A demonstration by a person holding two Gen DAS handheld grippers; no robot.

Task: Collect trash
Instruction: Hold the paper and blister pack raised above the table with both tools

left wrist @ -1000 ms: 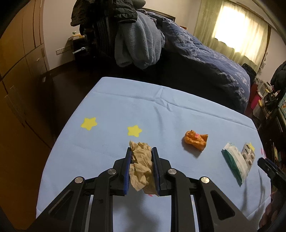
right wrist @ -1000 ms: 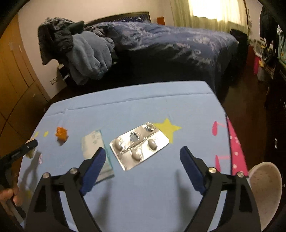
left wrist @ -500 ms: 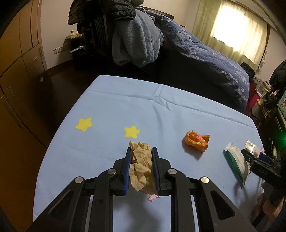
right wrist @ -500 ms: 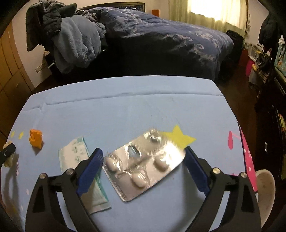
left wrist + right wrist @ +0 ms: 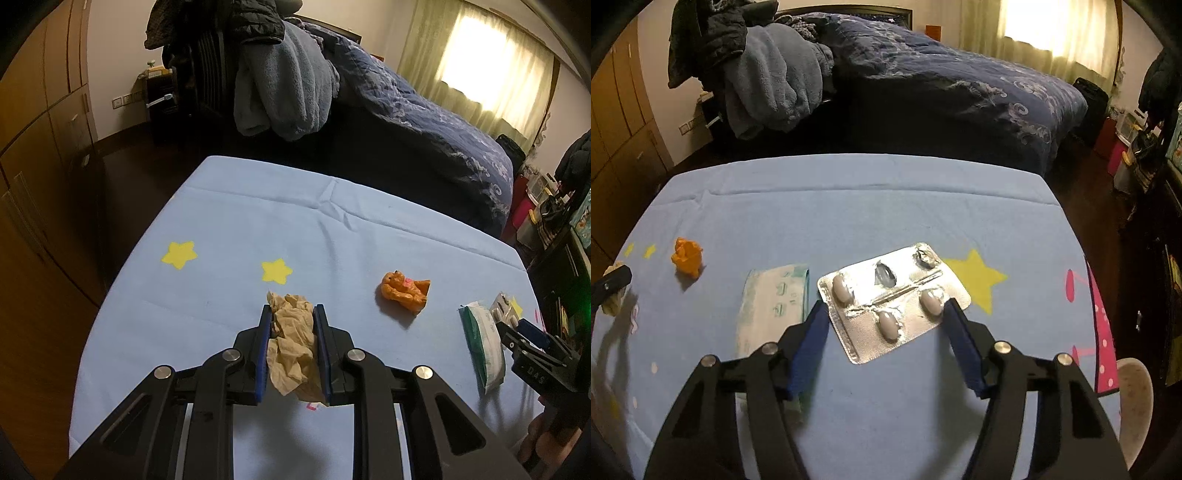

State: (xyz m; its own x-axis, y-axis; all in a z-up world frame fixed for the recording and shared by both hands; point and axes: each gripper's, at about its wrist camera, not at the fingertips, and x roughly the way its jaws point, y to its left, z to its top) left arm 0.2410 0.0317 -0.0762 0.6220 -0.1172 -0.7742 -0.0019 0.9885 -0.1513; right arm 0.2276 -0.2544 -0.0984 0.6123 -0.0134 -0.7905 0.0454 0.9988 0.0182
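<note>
My left gripper is shut on a crumpled brown paper and holds it over the blue table cloth. An orange wrapper lies to its right, then a white and green tissue pack. My right gripper is open, its fingers on either side of a silver pill blister that lies flat on the cloth. The tissue pack lies just left of it, partly under the left finger. The orange wrapper is further left.
A white bin stands below the table's right edge. A bed with a dark blue quilt and a pile of clothes lie beyond the far edge. Wooden wardrobes stand on the left.
My right gripper has moved forward and down, so its open fingers now flank the pill blister. My left gripper has kept its hold on the brown paper and hardly moved.
</note>
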